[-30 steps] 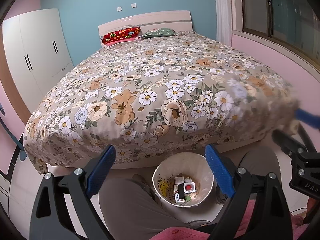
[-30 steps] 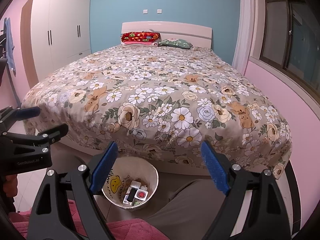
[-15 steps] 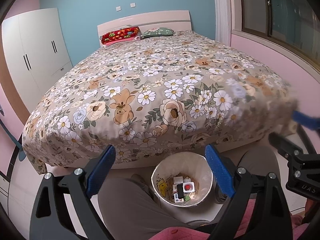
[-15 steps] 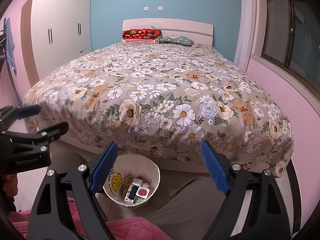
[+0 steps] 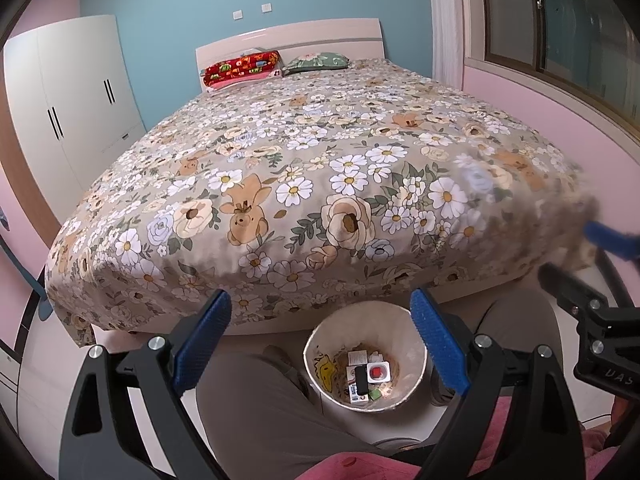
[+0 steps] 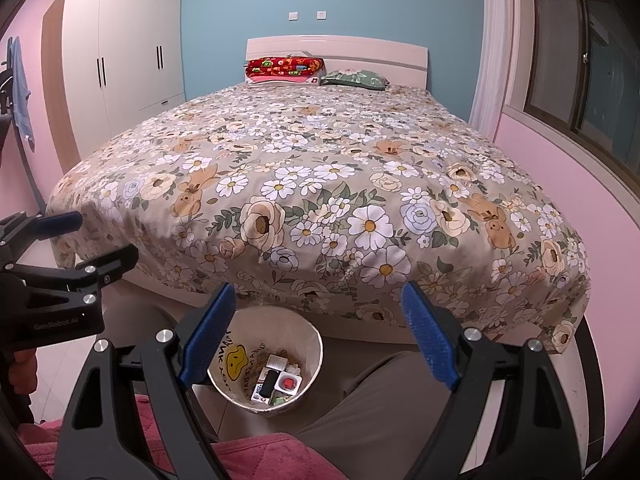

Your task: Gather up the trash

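Observation:
A white trash bin (image 5: 320, 340) with a yellow smiley stands on the floor at the foot of the bed, between the person's knees; it also shows in the right wrist view (image 6: 308, 340). Inside lie several pieces of trash (image 5: 366, 376), among them small boxes, a black item and a red-centred packet (image 6: 290, 382). My left gripper (image 5: 320, 320) is open and empty, held above the bin. My right gripper (image 6: 316, 316) is open and empty, above and right of the bin. Each gripper shows at the edge of the other's view.
A large bed with a floral cover (image 5: 312, 184) fills the middle, with red (image 5: 240, 68) and green (image 5: 318, 60) pillows at the headboard. A white wardrobe (image 6: 120, 72) stands left. A pink wall and window (image 6: 580, 60) are right. The person's legs (image 5: 256, 412) flank the bin.
Both grippers have shifted only slightly, with the views tilting a little toward the bed. Both stay open and empty. The bin and its trash have not moved.

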{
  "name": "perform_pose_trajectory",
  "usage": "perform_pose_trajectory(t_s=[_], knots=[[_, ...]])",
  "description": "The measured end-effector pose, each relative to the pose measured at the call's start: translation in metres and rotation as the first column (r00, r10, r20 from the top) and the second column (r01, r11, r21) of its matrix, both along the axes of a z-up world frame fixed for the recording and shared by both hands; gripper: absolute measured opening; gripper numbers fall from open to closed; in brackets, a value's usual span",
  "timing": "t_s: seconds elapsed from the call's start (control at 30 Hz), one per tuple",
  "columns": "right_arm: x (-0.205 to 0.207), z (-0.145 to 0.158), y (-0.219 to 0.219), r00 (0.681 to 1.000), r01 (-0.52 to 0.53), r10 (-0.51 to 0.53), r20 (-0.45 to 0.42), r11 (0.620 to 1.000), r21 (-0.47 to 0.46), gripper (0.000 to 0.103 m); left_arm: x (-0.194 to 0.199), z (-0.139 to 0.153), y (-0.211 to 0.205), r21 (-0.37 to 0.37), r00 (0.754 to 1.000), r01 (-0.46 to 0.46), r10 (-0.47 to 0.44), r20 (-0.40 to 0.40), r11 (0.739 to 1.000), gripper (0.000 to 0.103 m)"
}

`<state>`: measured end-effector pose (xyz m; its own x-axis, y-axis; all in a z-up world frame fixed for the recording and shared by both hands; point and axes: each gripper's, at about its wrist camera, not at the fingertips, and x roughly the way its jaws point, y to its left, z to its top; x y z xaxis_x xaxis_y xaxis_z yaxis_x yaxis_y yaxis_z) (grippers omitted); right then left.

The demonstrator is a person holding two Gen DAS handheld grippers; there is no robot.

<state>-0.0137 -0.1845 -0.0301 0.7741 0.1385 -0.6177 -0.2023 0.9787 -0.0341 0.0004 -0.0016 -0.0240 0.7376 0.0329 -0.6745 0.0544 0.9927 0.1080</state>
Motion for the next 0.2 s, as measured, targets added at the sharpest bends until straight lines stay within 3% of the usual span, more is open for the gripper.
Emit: perform_pose_trajectory(t_s=[0.2], knots=[[0.0001,0.0000,-0.0001,1.000,0.001,-0.001,-0.001,1.000,0.001,0.084,-0.0004,-0.0007,0.0046,-0.009,1.000,-0.008,0.008,-0.005,1.000,0.092]])
